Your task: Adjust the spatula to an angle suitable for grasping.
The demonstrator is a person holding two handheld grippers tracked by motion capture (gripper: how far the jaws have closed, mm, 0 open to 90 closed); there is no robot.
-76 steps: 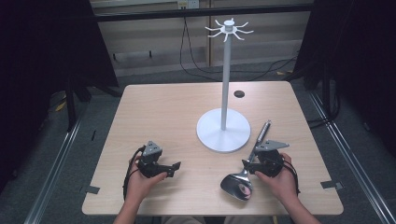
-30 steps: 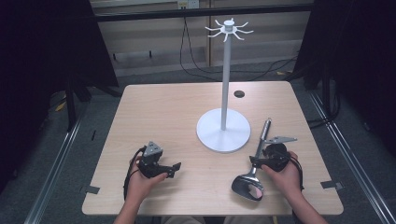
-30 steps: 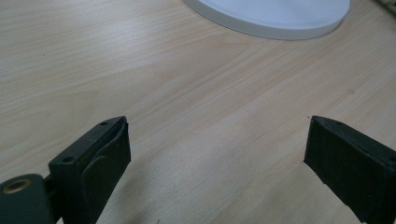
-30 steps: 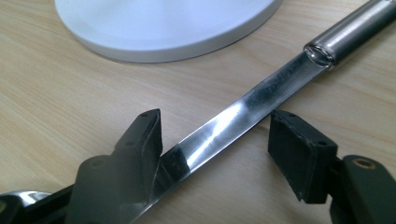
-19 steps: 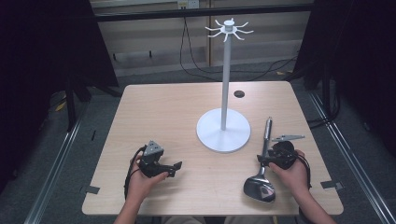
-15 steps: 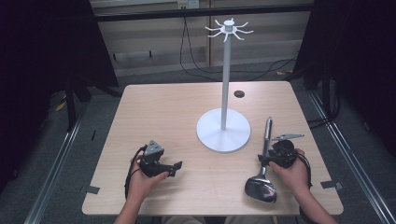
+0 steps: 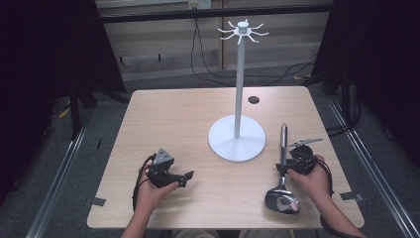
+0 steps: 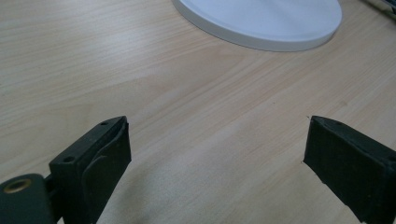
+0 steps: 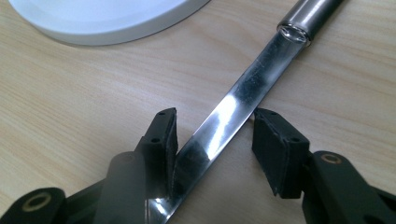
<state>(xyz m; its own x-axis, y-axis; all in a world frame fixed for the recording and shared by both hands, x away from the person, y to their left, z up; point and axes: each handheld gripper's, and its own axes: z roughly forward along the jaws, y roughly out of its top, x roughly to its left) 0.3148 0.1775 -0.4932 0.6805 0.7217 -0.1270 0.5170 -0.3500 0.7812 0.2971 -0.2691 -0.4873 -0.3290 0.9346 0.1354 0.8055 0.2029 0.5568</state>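
flanking ladle point(image 7: 283, 188), white stand point(image 7: 236, 142) beside

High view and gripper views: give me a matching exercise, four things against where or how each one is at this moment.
Things:
1. ladle
2. white stand
3. left gripper
4. small dark disc

Places or states:
A. jaws wide apart over bare table, nothing between them
B. lying flat, handle between the right gripper's jaws
C. upright at the table's middle, hooks on top
D. far on the table, beyond the stand

Pairs: 1-B, 2-C, 3-A, 4-D
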